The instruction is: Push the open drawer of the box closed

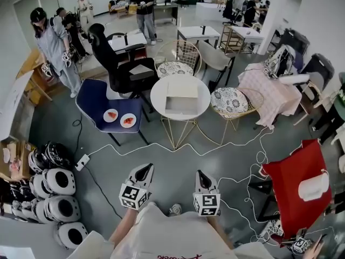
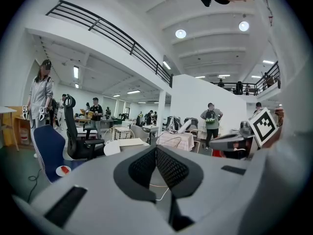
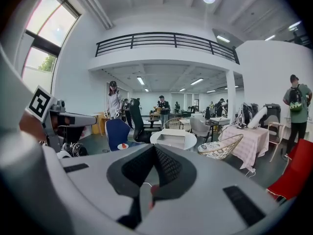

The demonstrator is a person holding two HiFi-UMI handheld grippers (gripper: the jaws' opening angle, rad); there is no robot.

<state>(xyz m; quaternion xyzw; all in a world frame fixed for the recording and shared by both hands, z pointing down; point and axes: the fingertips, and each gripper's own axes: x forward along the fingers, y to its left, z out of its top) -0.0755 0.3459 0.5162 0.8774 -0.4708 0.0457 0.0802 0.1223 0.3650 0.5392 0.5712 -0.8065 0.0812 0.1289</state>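
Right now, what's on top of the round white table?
Only the white box sits on the round table, its drawer pulled open toward the person. From the head view the drawer looks empty. The box's closed body hides anything inside it.

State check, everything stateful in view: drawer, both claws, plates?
Drawer: open, pulled out of the box on the round table.
Left claw: shut, empty, far from the table.
Right claw: shut, empty.
Two plates: on blue chair, something red on each.
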